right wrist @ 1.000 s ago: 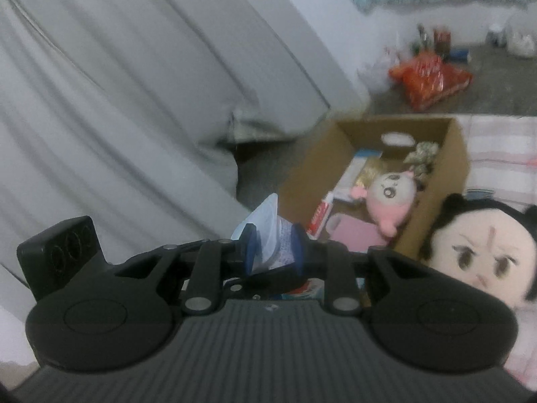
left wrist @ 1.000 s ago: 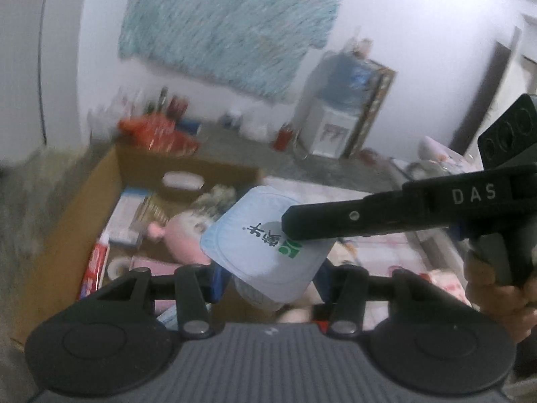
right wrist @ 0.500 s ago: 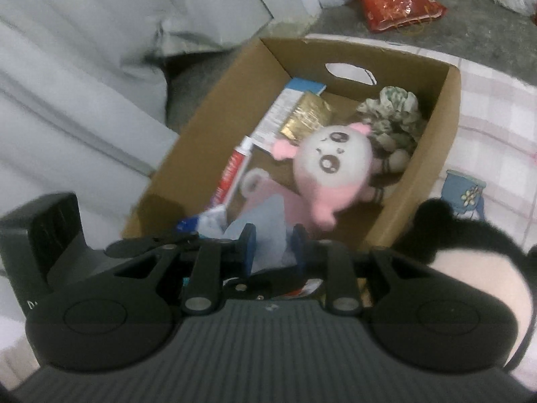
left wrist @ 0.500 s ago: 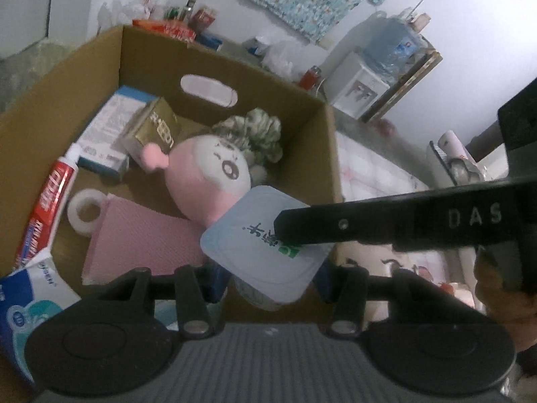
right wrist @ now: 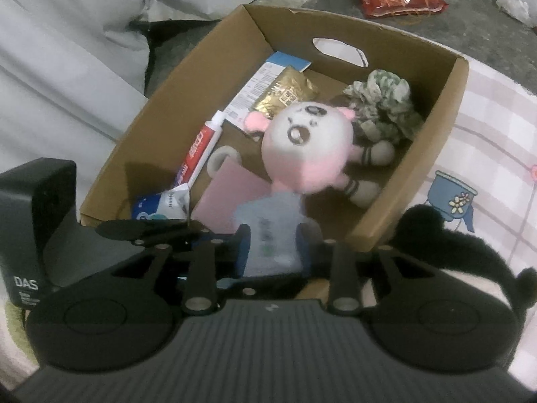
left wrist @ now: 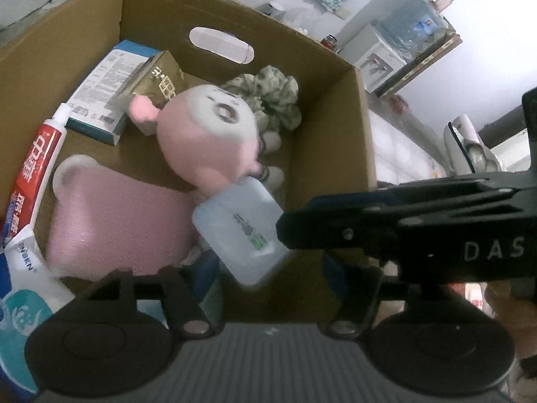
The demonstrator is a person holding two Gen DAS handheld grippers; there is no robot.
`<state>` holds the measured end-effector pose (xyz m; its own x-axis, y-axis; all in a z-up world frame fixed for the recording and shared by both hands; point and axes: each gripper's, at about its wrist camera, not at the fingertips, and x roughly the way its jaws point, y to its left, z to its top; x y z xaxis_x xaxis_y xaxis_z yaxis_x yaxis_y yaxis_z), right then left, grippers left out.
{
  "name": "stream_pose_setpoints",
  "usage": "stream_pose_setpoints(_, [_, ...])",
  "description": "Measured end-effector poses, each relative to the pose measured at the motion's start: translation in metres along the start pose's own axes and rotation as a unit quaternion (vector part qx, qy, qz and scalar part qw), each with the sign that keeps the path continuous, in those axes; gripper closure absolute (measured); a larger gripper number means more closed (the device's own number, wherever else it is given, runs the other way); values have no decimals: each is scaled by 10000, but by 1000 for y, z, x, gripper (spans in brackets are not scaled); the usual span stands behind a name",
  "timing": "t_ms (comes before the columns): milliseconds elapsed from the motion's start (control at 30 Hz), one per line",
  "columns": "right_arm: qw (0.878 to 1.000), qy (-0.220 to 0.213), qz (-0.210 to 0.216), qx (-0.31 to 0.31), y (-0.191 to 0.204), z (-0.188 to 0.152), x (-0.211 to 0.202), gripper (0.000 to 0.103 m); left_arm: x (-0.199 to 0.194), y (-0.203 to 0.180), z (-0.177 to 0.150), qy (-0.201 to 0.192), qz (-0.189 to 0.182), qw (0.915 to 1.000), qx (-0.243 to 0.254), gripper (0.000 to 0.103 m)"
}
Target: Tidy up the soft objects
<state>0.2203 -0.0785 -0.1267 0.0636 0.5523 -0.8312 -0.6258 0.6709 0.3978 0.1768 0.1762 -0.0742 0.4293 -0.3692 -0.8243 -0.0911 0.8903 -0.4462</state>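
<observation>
Pink-checked cloth (right wrist: 496, 141) under cardboard box (left wrist: 335, 127); both grippers' jaws just opening — pale blue packet (right wrist: 272, 235) between right gripper (right wrist: 273, 245) fingers, left gripper (left wrist: 268, 275) wide

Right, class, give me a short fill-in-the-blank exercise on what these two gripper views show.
1. The pink plush toy lies inside the cardboard ____.
2. The pale blue pack sits between the fingers of the ____ gripper.
3. The toothpaste tube is mostly ____ and white.
4. Outside the box, a black-haired doll lies on a ____ cloth.

Missing words: box; right; red; checked
</observation>
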Motion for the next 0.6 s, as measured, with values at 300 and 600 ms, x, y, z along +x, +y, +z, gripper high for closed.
stream_pose_setpoints(300, [9990,-434,39,47,6,-7,-30,62,-19,-2,-4,-120,-79,9998,-118,29])
stream_pose_setpoints(600, [9817,-1888,-149,-179,34,-63,-122,44,-83,-29,-25,-820,-79,9962,296,16])
